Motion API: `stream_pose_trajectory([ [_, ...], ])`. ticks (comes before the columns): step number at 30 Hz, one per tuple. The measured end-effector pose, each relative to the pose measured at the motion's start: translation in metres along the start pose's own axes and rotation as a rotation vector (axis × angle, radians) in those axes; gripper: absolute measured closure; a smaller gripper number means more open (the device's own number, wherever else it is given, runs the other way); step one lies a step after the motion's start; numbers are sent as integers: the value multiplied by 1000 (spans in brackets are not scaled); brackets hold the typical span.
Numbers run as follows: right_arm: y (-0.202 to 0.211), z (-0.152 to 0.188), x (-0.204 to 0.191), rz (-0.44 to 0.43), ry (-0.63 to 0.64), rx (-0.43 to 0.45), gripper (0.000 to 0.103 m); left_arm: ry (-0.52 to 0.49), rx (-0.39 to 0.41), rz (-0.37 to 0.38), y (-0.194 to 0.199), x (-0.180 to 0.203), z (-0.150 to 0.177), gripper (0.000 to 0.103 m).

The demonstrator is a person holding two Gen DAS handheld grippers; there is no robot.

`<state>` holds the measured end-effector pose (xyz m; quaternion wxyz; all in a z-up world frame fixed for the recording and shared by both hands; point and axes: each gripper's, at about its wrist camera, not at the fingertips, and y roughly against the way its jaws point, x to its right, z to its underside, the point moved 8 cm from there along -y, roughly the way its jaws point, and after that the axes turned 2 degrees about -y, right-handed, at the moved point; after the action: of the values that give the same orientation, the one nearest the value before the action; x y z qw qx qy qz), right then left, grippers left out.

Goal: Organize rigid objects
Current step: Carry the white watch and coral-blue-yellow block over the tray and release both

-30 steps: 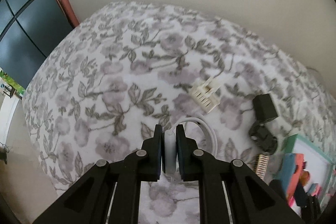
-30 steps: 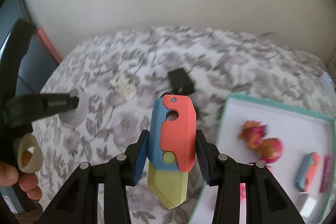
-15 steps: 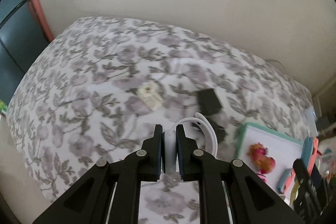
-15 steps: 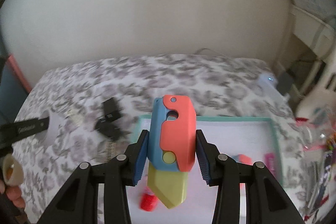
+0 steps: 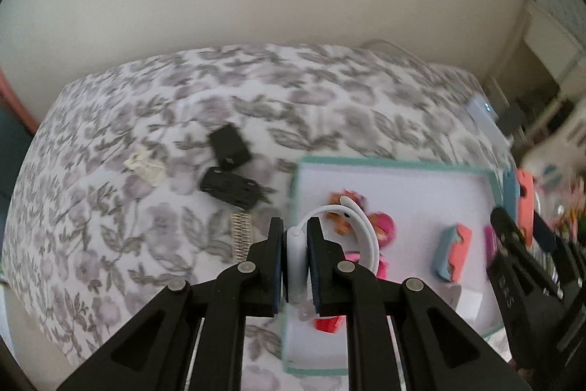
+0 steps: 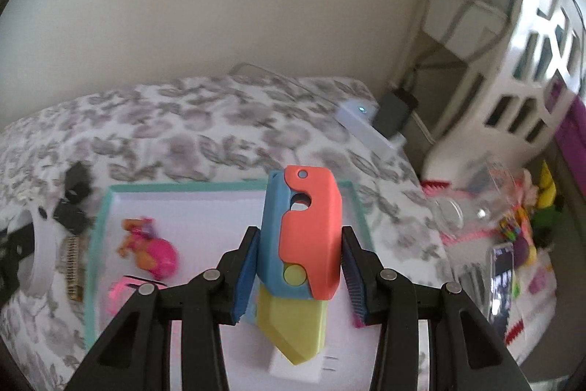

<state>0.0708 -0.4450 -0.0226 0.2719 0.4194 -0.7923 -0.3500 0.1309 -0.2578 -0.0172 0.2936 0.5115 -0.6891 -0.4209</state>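
Note:
My left gripper (image 5: 295, 239) is shut on a white curved band (image 5: 360, 222) and hangs over the left edge of a teal-rimmed white tray (image 5: 395, 164) on the floral bedcover. My right gripper (image 6: 300, 262) is shut on a toy knife (image 6: 306, 229) with a coral and blue handle and a yellow blade, above the tray (image 6: 183, 187). In the left wrist view the right gripper (image 5: 527, 237) stands at the tray's right side. The tray holds pink figures (image 6: 157, 253), a second coral and blue toy (image 5: 452, 255) and a red piece (image 5: 327, 323).
Left of the tray on the bedcover lie two black blocks (image 5: 230, 146) (image 5: 230, 191), a white connector (image 5: 144, 165) and a ribbed metal strip (image 5: 240, 237). A white device with a blue light (image 6: 360, 120) sits at the bed's far right corner. Cluttered toys and white furniture (image 6: 512, 105) stand to the right.
Both grippers have swung to the right, from over the bare floral cover to over the tray. Each keeps its hold on the same object.

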Motion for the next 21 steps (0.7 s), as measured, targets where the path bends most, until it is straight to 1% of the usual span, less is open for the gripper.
stream_pose_trajectory([
  [4, -16, 12, 20, 45, -46, -65, 57, -69, -37, 17, -12, 28, 11, 90],
  [7, -26, 21, 25, 42, -52, -103, 57, -104, -69, 12, -22, 41, 20, 90],
  [11, -37, 30, 28, 49, -48, -148, 57, -142, -89, -5, -32, 50, 26, 90],
  [15, -45, 36, 28, 59, -38, -172, 57, -165, -107, -8, -39, 56, 31, 90],
  [21, -54, 45, 26, 69, -31, -215, 57, -213, -125, -33, -47, 64, 39, 90],
])
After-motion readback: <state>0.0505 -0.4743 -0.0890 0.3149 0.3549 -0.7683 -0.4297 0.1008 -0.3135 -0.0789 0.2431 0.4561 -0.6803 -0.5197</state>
